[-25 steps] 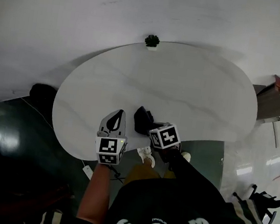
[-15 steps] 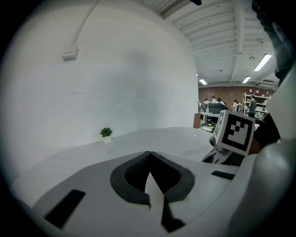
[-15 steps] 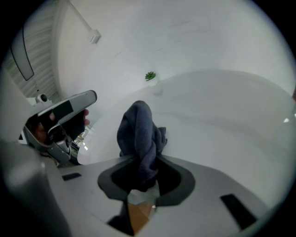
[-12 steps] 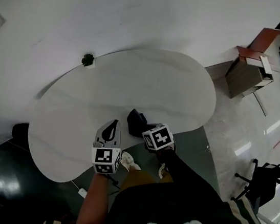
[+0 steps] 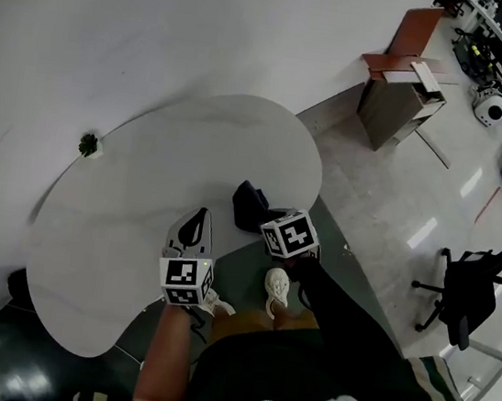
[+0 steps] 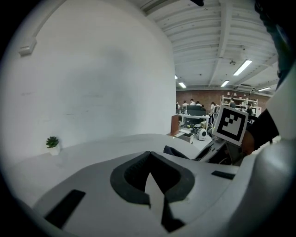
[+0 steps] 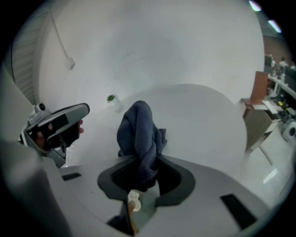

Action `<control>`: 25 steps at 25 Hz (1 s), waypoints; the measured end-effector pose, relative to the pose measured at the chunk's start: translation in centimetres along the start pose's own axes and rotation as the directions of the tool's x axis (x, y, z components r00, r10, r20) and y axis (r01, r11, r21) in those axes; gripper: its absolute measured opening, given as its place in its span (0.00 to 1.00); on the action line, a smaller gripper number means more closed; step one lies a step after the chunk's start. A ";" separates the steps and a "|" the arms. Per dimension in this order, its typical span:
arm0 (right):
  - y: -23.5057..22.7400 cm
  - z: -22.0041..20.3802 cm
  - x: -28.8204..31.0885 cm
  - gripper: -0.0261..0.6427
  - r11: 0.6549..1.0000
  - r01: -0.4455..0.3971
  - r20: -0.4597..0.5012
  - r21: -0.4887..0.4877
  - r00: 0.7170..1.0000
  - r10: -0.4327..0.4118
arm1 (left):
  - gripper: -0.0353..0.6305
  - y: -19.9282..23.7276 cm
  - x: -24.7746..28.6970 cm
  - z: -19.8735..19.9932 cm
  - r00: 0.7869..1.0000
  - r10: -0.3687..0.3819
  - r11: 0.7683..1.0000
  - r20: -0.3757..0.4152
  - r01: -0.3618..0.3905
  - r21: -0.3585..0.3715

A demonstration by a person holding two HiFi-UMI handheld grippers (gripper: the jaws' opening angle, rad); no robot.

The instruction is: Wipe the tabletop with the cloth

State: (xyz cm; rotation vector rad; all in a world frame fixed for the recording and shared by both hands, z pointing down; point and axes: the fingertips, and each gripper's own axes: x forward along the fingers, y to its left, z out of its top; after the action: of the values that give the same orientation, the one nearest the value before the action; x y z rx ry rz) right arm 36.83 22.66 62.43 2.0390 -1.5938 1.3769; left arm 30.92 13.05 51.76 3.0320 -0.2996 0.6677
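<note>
Jaws of right gripper (image 7: 141, 181) clamp bunched, crumpled dark-blue cloth (image 7: 138, 129); left gripper (image 6: 151, 181) jaws closed, empty.

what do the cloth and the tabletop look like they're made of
The cloth is dark blue soft fabric, probably terry or microfibre: matte, fuzzy, limp folds. The tabletop is white and smooth with faint grey veins: marble or a marble-look surface, cannot tell which.

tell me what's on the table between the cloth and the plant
Nothing: only bare tabletop runs between the cloth and the plant. This is clearest in the right gripper view, and the head view agrees.
</note>
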 end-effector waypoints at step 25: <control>6.7 7.0 -1.0 0.19 0.986 -0.107 0.081 -0.127 0.990 0.118 | 0.05 8.2 -10.3 1.8 0.956 0.273 0.960 0.110 -0.264 -0.089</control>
State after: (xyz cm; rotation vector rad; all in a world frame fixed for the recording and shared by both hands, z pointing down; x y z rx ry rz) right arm 34.94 16.07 55.48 1.9918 -1.8087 1.2062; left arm 20.95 6.77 45.69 2.9939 -0.7346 0.4691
